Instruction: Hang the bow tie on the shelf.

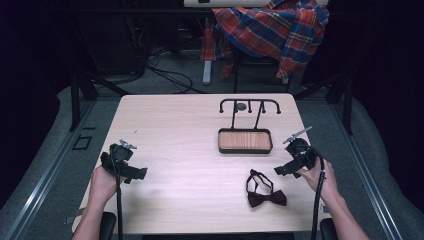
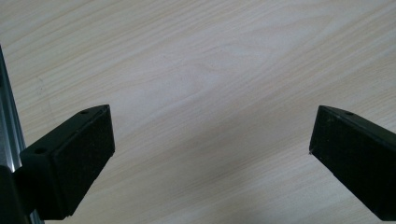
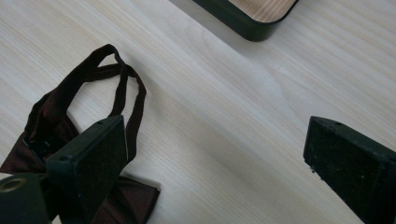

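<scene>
On the table (image 1: 165, 130), a black hook stand with a wooden tray (image 1: 245, 140) is set toward the far right, its hooks bare, and a dark red bow tie (image 1: 265, 192) lies flat near the near right corner, so the work is judged barely begun, with picking up and hanging the bow tie all left. The right gripper (image 1: 281, 170) is held just right of the bow tie, its jaws wide apart and empty, the strap loop (image 3: 109, 74) lying beside one jaw. The left gripper (image 1: 137, 173) is held over bare wood near the left edge, jaws likewise spread on nothing.
</scene>
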{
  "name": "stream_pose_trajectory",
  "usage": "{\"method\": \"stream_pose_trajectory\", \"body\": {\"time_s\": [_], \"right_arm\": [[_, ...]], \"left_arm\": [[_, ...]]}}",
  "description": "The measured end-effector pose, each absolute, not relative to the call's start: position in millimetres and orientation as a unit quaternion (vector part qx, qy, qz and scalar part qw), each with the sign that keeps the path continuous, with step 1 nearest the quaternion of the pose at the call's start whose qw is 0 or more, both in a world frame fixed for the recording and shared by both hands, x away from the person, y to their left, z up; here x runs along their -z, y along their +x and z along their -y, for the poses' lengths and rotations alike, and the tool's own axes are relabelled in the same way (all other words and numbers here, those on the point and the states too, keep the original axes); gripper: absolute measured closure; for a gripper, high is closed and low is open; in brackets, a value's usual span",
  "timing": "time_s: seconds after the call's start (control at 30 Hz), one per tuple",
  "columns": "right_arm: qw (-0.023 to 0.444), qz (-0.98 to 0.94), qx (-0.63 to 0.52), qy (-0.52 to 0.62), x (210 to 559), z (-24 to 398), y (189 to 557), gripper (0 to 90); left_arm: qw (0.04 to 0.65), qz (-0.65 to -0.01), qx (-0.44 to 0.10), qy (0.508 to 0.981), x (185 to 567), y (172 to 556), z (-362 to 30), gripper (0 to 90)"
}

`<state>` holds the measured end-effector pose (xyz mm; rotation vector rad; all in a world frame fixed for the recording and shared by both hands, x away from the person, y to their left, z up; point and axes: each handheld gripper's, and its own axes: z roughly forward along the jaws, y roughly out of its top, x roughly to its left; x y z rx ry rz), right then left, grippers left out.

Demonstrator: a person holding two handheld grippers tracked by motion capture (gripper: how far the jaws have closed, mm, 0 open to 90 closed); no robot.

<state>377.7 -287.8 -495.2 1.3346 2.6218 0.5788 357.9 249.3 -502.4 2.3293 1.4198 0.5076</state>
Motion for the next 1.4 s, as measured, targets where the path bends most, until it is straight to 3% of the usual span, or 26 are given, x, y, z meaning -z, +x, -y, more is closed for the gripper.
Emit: {"method": "stream_pose_trajectory", "body": {"time_s": [1.4], "right_arm": [[0.057, -0.905, -0.173, 0.386, 511.7, 241.3, 376.5, 0.0]], "left_arm": [[0.182, -0.501, -0.177, 0.828, 502.5, 358.3, -247.0, 0.1]]}}
